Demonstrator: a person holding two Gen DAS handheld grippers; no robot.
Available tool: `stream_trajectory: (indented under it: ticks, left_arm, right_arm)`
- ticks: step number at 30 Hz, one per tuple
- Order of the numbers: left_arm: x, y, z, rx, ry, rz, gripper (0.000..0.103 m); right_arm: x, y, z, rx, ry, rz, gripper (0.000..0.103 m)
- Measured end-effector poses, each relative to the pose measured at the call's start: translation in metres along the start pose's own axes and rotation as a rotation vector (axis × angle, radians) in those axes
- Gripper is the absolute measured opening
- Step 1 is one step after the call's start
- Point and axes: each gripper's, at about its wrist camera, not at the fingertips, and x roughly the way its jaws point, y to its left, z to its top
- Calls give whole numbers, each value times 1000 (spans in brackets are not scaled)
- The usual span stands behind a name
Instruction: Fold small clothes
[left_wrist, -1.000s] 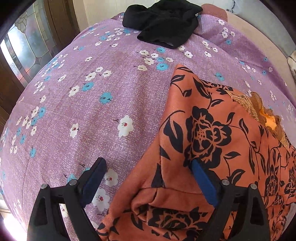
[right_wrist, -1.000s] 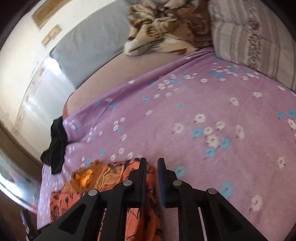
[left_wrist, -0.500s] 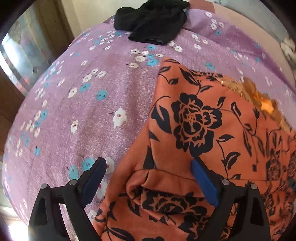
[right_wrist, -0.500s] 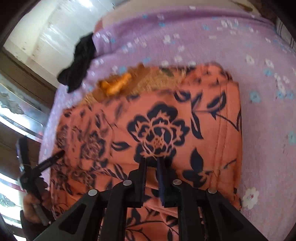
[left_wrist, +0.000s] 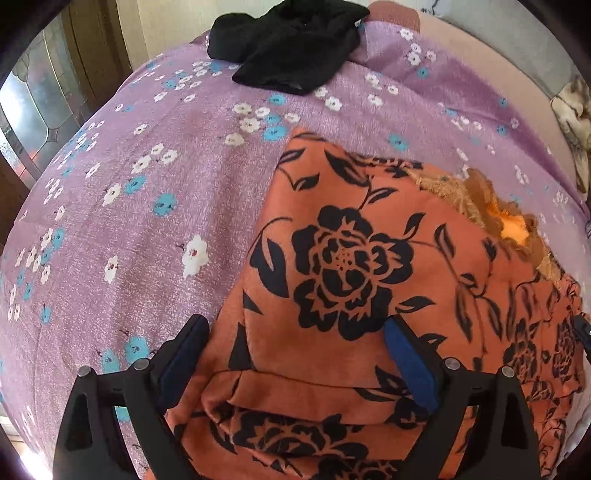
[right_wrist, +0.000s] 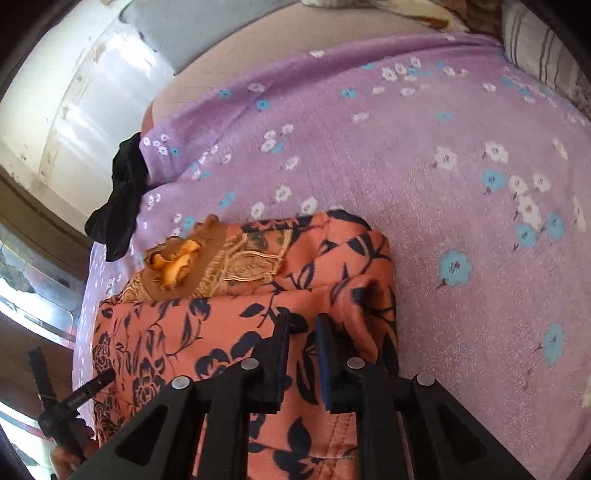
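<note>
An orange garment with black flowers lies partly folded on the purple flowered bedspread. Its lace neck with an orange bow shows at the right. My left gripper is open and hovers over the garment's near left edge. In the right wrist view the garment lies folded over, lace neck at its far left. My right gripper is nearly shut, a narrow gap between the pads, with nothing seen between them, just above the fold. The left gripper shows at the lower left of that view.
A black garment lies bunched at the far edge of the bed; it also shows in the right wrist view. A striped pillow and a patterned blanket sit at the head. A glass door stands left of the bed.
The right gripper swung over the garment and back toward its right edge. The left gripper stayed open, shifting slightly over the garment's near edge.
</note>
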Motion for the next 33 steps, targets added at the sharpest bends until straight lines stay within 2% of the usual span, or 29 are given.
stream_trajectory:
  ticks: [3, 5, 6, 7, 8, 9, 11, 13, 16, 21, 24, 26, 29, 33]
  left_arm:
    - [-8, -1, 1, 14, -35, 14, 95]
    - [-3, -4, -3, 33, -24, 31, 95]
    - [1, -6, -9, 47, 1, 55, 95]
    - [7, -8, -12, 61, 27, 65, 97]
    - [7, -6, -13, 52, 11, 59, 99]
    - [4, -5, -13, 41, 13, 57, 99]
    - [0, -3, -12, 34, 38, 21, 99]
    - [-6, 3, -14, 27, 33, 2, 99]
    - [-21, 16, -20, 10, 27, -9, 99]
    - [-52, 49, -31, -50, -23, -23, 99]
    - [-68, 67, -55, -34, -49, 5, 99]
    - [-72, 79, -77, -38, -29, 25, 99]
    - [-79, 99, -112, -76, 25, -24, 99]
    - [-99, 119, -146, -131, 26, -51, 99]
  right_arm:
    - [-6, 24, -9, -55, 11, 97, 19]
    - [0, 39, -18, -93, 62, 150, 22]
    - [8, 48, -26, -120, 105, 144, 27]
    - [19, 54, -33, -145, 166, 115, 43]
    - [28, 61, -41, -165, 189, 102, 56]
    - [25, 67, -45, -199, 146, 77, 56]
    - [16, 75, -47, -223, 139, 69, 56]
    - [3, 74, -48, -194, 122, 120, 56]
    - [-21, 65, -56, -170, 78, 127, 56]
    - [-61, 64, -76, -139, 26, 195, 56]
    - [-81, 60, -97, -119, 35, 221, 56]
    - [-96, 53, -113, -104, 54, 228, 56]
    - [-116, 43, -138, -79, 97, 238, 58]
    - [-138, 33, -171, -78, 167, 184, 60]
